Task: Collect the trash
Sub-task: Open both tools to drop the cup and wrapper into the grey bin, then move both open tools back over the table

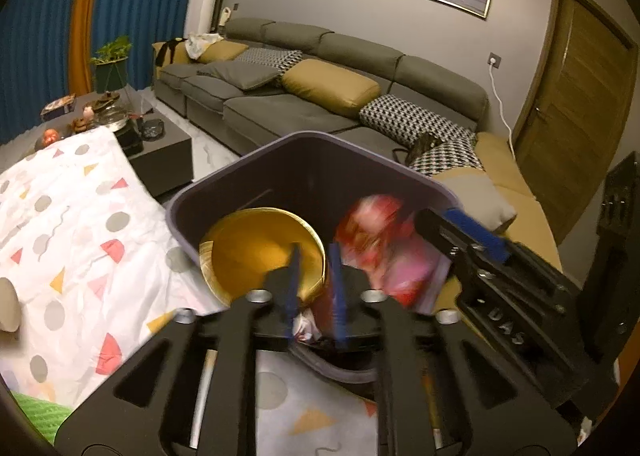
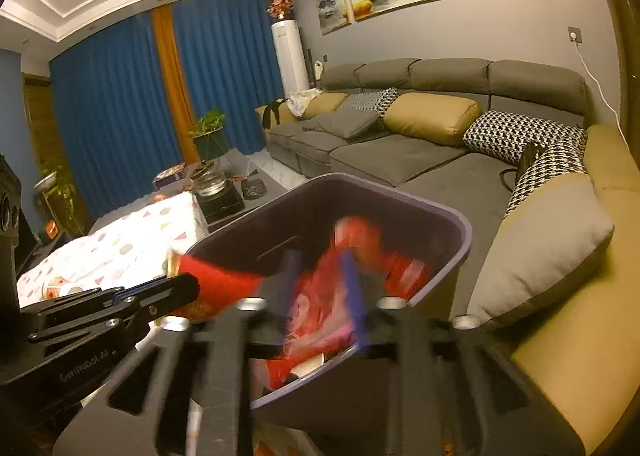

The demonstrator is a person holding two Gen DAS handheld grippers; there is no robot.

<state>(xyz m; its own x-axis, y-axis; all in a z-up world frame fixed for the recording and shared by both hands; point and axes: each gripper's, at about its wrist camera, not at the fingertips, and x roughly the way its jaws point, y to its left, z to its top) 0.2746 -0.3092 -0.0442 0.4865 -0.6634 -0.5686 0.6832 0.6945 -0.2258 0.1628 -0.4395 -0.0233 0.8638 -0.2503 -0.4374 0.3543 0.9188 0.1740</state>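
both grippers over the bin (image 1: 304, 143), at the drop step. left gripper (image 1: 316, 288) parted, nothing pinched between its fingers; gold cup (image 1: 256, 252) just ahead, tipped over the near-left rim. right gripper (image 2: 320, 288) parted too, released; red-pink wrapper (image 2: 320, 296) blurred between and beyond its fingers, seemingly falling into the bin, no pad pressing it. farther back, patterned cloth (image 1: 72, 215), then sofa (image 1: 304, 111). next, likely: confirm both pieces settle inside, nudge the cup off the rim, then back away for more trash.
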